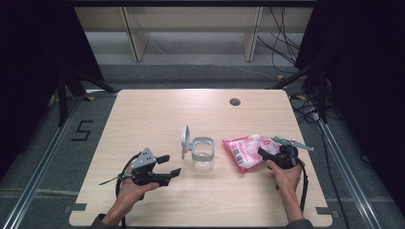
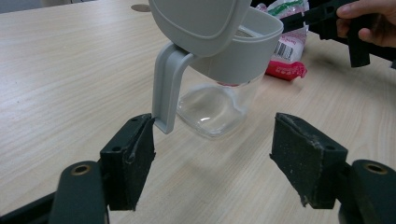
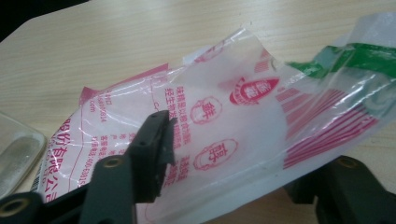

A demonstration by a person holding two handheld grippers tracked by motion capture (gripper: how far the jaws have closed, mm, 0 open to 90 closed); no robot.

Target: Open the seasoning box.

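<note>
Left gripper (image 1: 172, 165) is held with jaws wide apart, nothing between them; just ahead of it a clear jar (image 1: 203, 159) is seen upright on the table (image 1: 143, 114), grey lid (image 1: 185, 139) flipped open, its hinge arm beside the left jaw; right gripper (image 1: 263, 153) is seen with jaws astride a crinkled pink-and-white printed bag (image 1: 243, 149); whether it is pinched cannot be told; bag lies beyond the jar.
</note>
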